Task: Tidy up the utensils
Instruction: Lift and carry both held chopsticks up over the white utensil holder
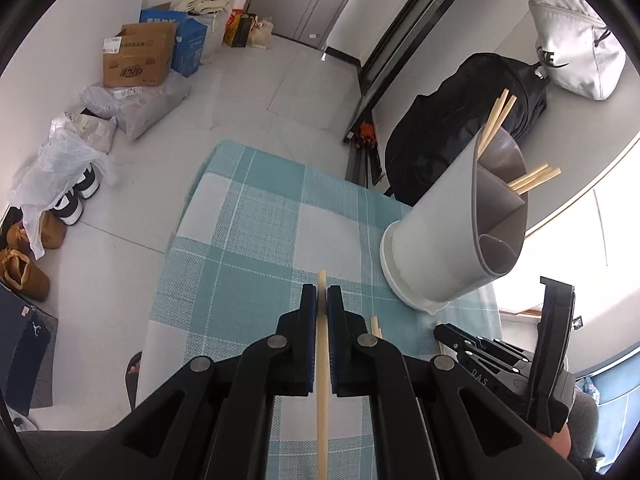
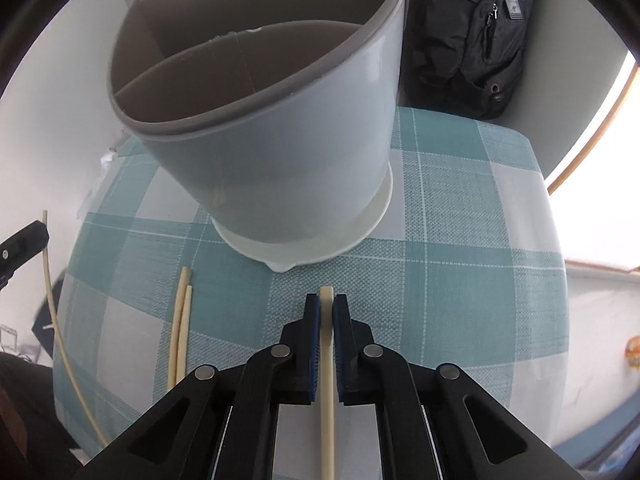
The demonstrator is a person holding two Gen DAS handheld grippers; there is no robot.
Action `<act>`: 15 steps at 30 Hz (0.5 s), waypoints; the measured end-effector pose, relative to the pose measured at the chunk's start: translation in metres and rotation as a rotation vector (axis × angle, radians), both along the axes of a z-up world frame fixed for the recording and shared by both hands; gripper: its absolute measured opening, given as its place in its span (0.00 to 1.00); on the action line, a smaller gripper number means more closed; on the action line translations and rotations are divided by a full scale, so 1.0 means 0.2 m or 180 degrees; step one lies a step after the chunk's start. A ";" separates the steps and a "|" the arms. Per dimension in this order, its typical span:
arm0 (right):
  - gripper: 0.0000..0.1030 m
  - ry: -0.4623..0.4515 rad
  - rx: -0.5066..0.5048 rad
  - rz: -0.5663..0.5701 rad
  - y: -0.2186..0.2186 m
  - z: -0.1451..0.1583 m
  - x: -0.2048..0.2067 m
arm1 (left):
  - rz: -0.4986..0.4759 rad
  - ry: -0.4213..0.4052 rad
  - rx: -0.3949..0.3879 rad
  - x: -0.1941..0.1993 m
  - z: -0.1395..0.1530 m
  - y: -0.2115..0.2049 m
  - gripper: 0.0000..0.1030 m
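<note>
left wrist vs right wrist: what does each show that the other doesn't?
Left wrist only: floor clutter, namely boxes, shoes and a white bag; chopsticks standing in the holder; the right gripper from the side.

Right wrist only: two loose chopsticks lying on the cloth; the holder's dividers from above.

Both: the holder on the checked cloth, the black backpack, and each gripper shut on one chopstick: left gripper, right.

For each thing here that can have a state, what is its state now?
Left gripper: shut on a chopstick.
Right gripper: shut on another chopstick.
Utensil holder: upright on the checked tablecloth, near compartments empty, chopsticks in the far ones.
Two loose chopsticks: lying flat on the cloth.
</note>
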State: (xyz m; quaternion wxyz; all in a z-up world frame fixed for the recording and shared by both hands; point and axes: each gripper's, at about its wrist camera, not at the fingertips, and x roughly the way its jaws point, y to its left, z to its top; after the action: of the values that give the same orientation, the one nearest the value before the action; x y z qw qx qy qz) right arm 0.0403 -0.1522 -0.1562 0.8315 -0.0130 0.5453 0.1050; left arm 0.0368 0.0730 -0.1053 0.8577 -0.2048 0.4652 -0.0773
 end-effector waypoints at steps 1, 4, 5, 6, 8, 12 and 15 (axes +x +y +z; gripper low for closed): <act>0.05 -0.0025 0.0035 -0.0020 -0.01 0.01 -0.01 | 0.0002 -0.0014 -0.0012 0.00 0.00 0.01 0.01; 0.05 -0.0158 0.0315 -0.0109 -0.09 0.09 -0.03 | -0.0012 -0.0072 -0.0019 -0.01 0.02 0.02 0.01; 0.05 -0.0217 0.0417 -0.0133 -0.11 0.12 -0.04 | -0.0013 -0.0093 -0.0020 -0.02 0.03 0.03 0.01; 0.05 -0.0303 0.0558 -0.0146 -0.13 0.17 -0.05 | -0.0022 -0.0120 -0.0026 -0.02 0.04 0.03 0.01; 0.05 -0.0484 0.0718 -0.0126 -0.17 0.25 -0.08 | -0.0045 -0.0174 -0.0039 -0.04 0.06 0.03 0.01; 0.05 -0.0906 0.0907 0.0005 -0.17 0.39 -0.16 | -0.0148 -0.0299 -0.0048 -0.07 0.12 0.00 0.01; 0.05 -0.1190 0.0987 0.0141 -0.17 0.47 -0.24 | -0.0236 -0.0425 0.0012 -0.10 0.18 -0.04 0.01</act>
State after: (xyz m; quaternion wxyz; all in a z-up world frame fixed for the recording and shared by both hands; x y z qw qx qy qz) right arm -0.0075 -0.1869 -0.0612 0.9075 0.0837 0.3589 0.2015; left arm 0.0173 0.0645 -0.0687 0.8838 -0.1801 0.4143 -0.1216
